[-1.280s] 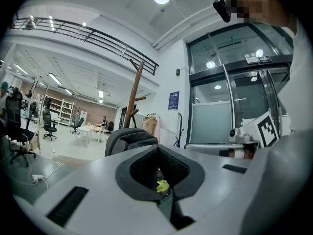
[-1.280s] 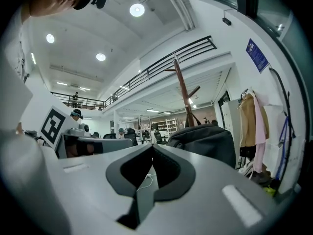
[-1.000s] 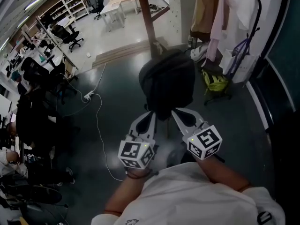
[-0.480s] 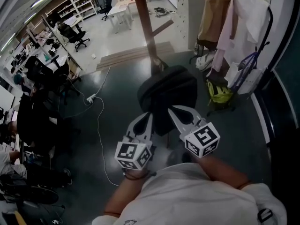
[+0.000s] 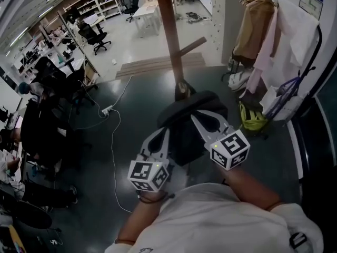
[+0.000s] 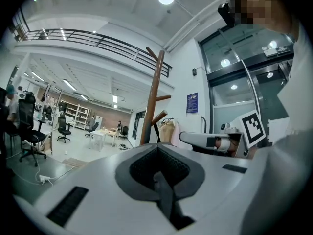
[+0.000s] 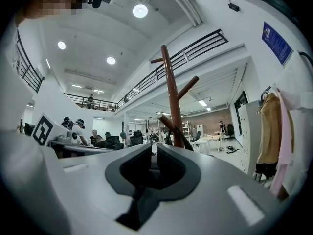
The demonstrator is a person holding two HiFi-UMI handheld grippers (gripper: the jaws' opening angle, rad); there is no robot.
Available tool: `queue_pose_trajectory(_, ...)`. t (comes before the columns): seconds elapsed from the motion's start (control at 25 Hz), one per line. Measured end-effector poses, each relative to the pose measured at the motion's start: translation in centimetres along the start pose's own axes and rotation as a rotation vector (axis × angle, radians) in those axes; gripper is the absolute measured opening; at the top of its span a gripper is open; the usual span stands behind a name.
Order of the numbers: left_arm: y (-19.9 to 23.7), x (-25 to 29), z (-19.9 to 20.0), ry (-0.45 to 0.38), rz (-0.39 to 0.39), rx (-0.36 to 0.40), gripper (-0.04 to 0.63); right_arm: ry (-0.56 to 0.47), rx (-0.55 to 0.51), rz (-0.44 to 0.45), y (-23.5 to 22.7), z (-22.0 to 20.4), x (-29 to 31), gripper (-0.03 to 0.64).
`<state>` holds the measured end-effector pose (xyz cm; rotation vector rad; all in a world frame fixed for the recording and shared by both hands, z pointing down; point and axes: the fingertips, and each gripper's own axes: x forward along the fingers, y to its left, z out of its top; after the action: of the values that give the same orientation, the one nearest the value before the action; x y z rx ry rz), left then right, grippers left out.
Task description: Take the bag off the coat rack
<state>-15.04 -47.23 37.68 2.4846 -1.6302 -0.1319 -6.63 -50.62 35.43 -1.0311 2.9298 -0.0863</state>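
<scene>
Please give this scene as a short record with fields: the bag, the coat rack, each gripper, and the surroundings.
bag: black bag, between both grippers, close to the rack
coat rack: brown wooden coat rack, upright beyond the bag
on a peg: cannot tell whether the bag still hangs from one
left gripper: jaws together on a dark strap
right gripper: jaws almost together on a dark strap
surroundings: hung coats at right, white cable on the dark floor

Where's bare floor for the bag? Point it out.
Free: the dark floor between the cable and the pole. Crowded: right, by the clothes and yellow item; left, by the chairs.
</scene>
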Motion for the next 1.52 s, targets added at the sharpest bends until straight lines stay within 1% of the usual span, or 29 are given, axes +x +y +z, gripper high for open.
queue_pose_trajectory(0.44, 1.3, 3.7, 2.1, -0.032, 0.054, 0.021, 0.006, 0.016, -0.068, 0.044, -5.4, 2.8, 4.9, 0.034)
queue_pose_trajectory(0.64, 2.1, 4.5, 2.5, -0.041, 0.085, 0.026, 0.006, 0.077, -0.099, 0.056, -7.2, 1.8, 7.2, 0.044)
queue_pose_trajectory(0.76, 2.4, 5.1, 2.5, -0.040, 0.100, 0.030, 0.006, 0.095, -0.127, 0.058, -8.1, 1.7, 8.2, 0.045)
queue_pose_trajectory(0.84, 2.5, 5.4, 2.5, -0.036, 0.109, 0.031, 0.006, 0.115, -0.141, 0.071, -8.4, 1.4, 8.8, 0.058)
queue_pose_trajectory(1.0, 2.7, 5.9, 2.4, -0.032, 0.117, 0.031, 0.006, 0.174, -0.150, 0.107, -8.7, 0.4, 9.9, 0.058)
queue_pose_trajectory(1.16, 2.9, 6.1, 2.2, -0.030, 0.128, 0.026, 0.006, 0.160, -0.163, 0.103, -8.9, 0.4, 10.2, 0.056)
queue_pose_trajectory(1.24, 3.2, 6.0, 2.2, -0.031, 0.136, 0.023, 0.006, 0.152, -0.162, 0.104, -9.0, 0.5, 10.2, 0.044)
queue_pose_trajectory(1.52, 3.5, 5.7, 1.8, -0.034, 0.156, 0.026, 0.006, 0.118, -0.135, 0.101, -8.9, 0.8, 9.7, 0.031)
